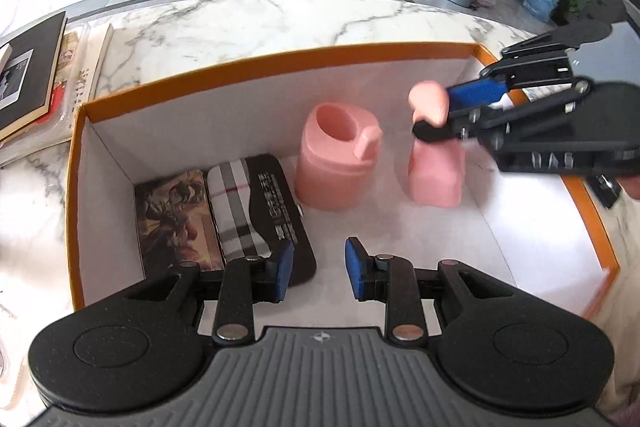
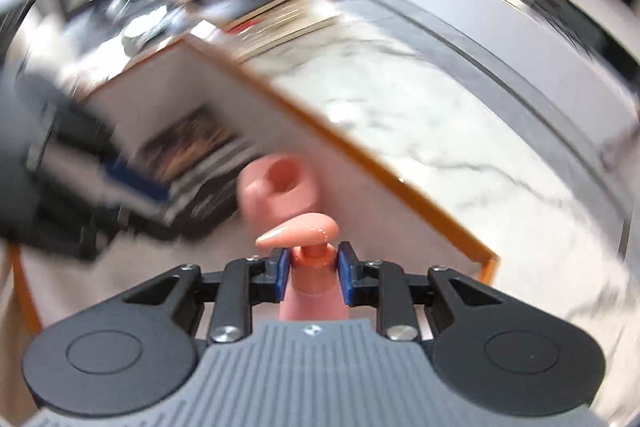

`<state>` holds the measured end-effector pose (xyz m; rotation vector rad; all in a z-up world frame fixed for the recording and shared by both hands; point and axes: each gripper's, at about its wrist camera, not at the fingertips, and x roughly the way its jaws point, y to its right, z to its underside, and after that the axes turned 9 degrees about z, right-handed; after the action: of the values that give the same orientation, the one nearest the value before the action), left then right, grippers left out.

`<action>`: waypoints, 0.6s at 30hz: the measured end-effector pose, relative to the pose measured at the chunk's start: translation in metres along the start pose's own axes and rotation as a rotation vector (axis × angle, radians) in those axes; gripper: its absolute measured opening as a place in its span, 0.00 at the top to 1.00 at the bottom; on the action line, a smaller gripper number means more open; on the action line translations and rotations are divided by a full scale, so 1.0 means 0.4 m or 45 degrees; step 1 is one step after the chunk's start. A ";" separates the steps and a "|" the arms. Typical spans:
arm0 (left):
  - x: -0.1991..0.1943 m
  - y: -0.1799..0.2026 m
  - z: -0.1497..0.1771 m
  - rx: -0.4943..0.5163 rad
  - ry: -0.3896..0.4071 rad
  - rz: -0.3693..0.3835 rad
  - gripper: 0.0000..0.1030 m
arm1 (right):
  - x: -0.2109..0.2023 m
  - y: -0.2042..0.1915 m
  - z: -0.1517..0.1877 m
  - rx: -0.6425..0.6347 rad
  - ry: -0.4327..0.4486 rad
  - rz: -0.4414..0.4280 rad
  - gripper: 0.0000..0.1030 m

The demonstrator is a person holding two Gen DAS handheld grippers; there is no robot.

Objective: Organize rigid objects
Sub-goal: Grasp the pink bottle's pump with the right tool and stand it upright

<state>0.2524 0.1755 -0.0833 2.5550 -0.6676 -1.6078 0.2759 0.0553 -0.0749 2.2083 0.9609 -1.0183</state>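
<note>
Left gripper (image 1: 320, 267): nearest the left wrist camera, hanging over the near part of the box (image 1: 280, 61). Its jaws stand narrowly apart with nothing between them; the blue pads (image 1: 285, 269) are bare. Judged to be waiting while the other hand works.

Box: white card walls inside, orange rim, sitting on the marble-veined worktop (image 1: 240, 23). It appears to be the collecting place for the task's things.

Flat packs (image 1: 224, 211): lying side by side in the near left corner of the box, one with a dark printed picture, one checked in grey and white with a black end. Set flush to the wall, presumably to save floor space.

Pink jar (image 1: 334, 159): smooth, matt, moulded plastic, round-bodied with an open oval mouth and a small spout. It stands upright toward the far wall, near the middle.

Pink pump bottle (image 1: 436, 175): same matt plastic, squarer in the shoulder, standing just beside the jar toward the right wall. Right gripper (image 2: 312, 277): its jaws are closed on the thin neck under the flat pump head, the narrowest firm part. Whether the base touches the box floor cannot be told; the view is blurred.

Books (image 1: 28, 83): stacked on the worktop beyond the box's left wall.
</note>
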 end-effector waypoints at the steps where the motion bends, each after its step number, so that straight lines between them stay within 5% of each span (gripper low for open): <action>1: 0.005 -0.002 -0.007 -0.009 0.003 0.005 0.68 | 0.005 0.015 -0.004 0.065 0.013 0.006 0.75; 8: 0.041 -0.010 -0.041 -0.013 -0.011 0.037 0.68 | 0.033 0.052 0.023 0.374 0.121 -0.076 0.75; 18: 0.077 0.012 -0.049 0.034 -0.042 0.074 0.68 | 0.016 0.027 0.029 0.144 -0.004 -0.064 0.72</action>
<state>0.2790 0.1558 -0.0990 2.5078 -0.7636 -1.6377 0.2824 0.0432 -0.0850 2.2834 0.9838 -1.1234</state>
